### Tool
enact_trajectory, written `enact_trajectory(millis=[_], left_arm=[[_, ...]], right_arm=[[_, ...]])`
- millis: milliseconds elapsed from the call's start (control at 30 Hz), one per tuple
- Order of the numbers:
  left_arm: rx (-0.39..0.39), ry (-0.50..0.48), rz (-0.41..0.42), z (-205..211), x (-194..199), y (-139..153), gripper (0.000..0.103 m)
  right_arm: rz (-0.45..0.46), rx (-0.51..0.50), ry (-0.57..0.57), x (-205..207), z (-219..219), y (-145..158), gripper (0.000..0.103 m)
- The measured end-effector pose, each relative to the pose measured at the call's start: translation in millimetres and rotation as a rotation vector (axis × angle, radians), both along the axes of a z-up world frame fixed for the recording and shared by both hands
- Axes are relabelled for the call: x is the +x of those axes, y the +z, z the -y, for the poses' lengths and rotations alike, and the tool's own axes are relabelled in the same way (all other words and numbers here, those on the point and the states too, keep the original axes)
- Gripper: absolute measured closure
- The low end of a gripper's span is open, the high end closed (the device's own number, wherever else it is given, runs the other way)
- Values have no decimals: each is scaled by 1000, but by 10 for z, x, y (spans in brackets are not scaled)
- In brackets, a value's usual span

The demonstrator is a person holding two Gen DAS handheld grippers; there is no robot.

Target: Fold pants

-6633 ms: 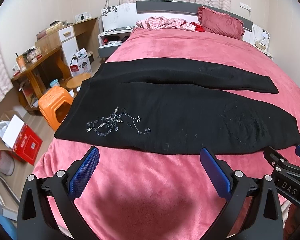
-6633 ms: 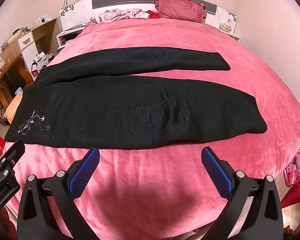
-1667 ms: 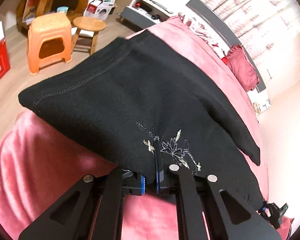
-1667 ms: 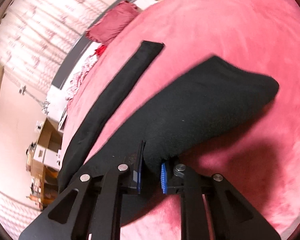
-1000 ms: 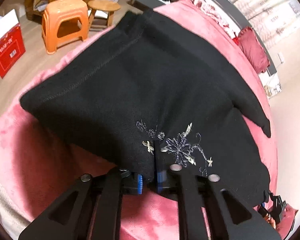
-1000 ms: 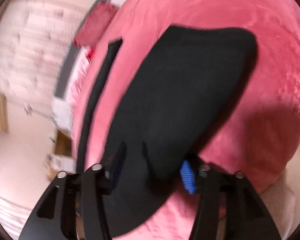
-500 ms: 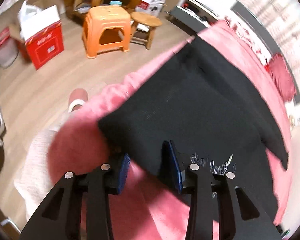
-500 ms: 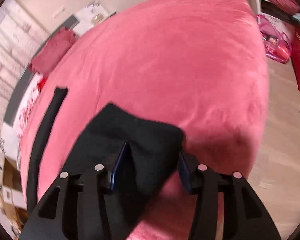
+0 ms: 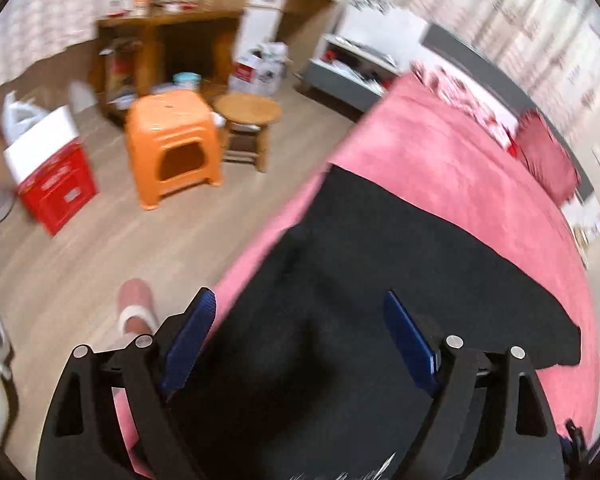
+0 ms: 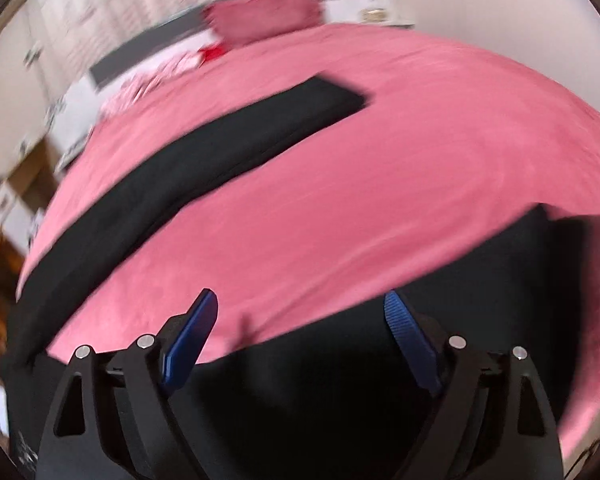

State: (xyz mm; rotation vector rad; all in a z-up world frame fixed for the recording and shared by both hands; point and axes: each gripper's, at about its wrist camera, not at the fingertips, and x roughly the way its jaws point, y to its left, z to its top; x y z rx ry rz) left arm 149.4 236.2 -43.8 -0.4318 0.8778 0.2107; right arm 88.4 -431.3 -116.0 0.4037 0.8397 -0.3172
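Left wrist view: left gripper (image 9: 298, 336) opening wide, nothing pinched, hovering over black pants (image 9: 400, 264) on pink bed (image 9: 440, 168). Orange stool (image 9: 172, 148), wooden stool (image 9: 247, 110), red box (image 9: 56, 190) on floor at left, clear of bed.

Right wrist view: right gripper (image 10: 300, 338) opening wide, empty; far pant leg (image 10: 188, 168) w/ pink gap between. Best to regrasp near leg's edge, lay it square over far leg.

Matt black knit pants (image 9: 400, 264) lie on a plush pink blanket (image 9: 452, 168) ahead of the claw, beside a glossy orange plastic stool (image 9: 172, 140), a round wooden stool (image 9: 247, 109) and pale wood-grain floor (image 9: 100, 240).
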Motion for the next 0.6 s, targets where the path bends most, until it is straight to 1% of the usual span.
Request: enact_trajectory(millis=[33,67,100,167,267,400,467,533,567,600], left_arm=[[-3,-14,-15,33,131,-15,18],[-16,-42,-34,70,332,-51,18],[-20,-55,-44,126,456,-75,18],[6,-64,-62,168,769,-133,18],[48,-55,-81,232,1043,-207,18],[36,-46,-76,172,1516,-313,18],[48,-48,-81,159,1735,-373,18],[66,-44,-101,150,1947,-471,19],[74,-45,-115,145,2031,-528,26],[83,-46,-133,158,2090,-573,36]], right_arm=[[-18,-33,20,85,-82,-64,15],[-27,-66,30,120,-150,-115,10],[-40,-124,42,187,-214,-168,6],[-65,-193,56,244,-288,-272,3],[-54,-191,50,234,-247,-328,2],[-46,-178,50,188,-332,-355,2],[-53,-186,50,130,-400,-374,2],[-55,-193,49,246,-431,-353,2],[-54,-194,49,240,-445,-344,2],[-52,-192,49,238,-435,-349,2]])
